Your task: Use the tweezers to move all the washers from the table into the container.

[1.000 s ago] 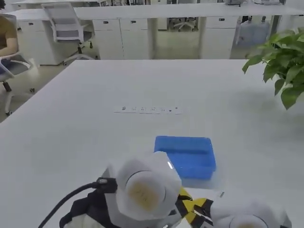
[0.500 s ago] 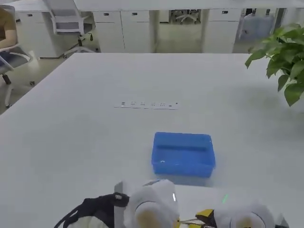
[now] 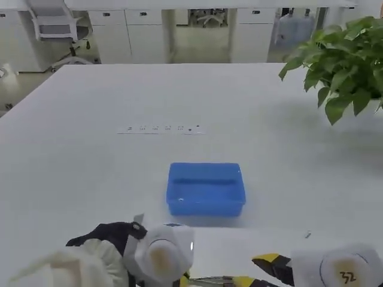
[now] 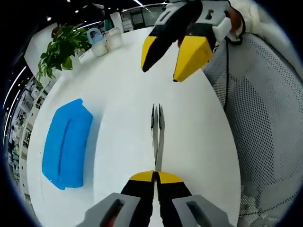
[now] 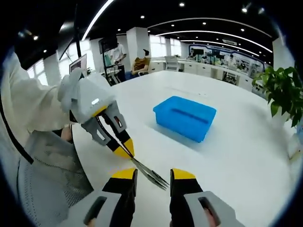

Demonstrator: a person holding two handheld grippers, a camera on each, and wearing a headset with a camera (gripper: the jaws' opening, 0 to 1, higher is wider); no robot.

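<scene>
In left gripper (image 4: 156,176), tweezers (image 4: 157,137) point rightward.

In the head view the bottom edge cuts off the left tool (image 3: 179,277) and the right tool (image 3: 270,265), and the tweezers (image 3: 222,280) show there as a thin strip. The row of small pieces (image 3: 161,128) far on the desk (image 3: 78,167) is too small to tell what they are, and so is the tiny speck (image 3: 307,235) near the right tool. The plant (image 3: 338,66) is cut by the right edge.

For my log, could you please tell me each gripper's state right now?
Left gripper: shut on the tweezers.
Right gripper: open.
</scene>
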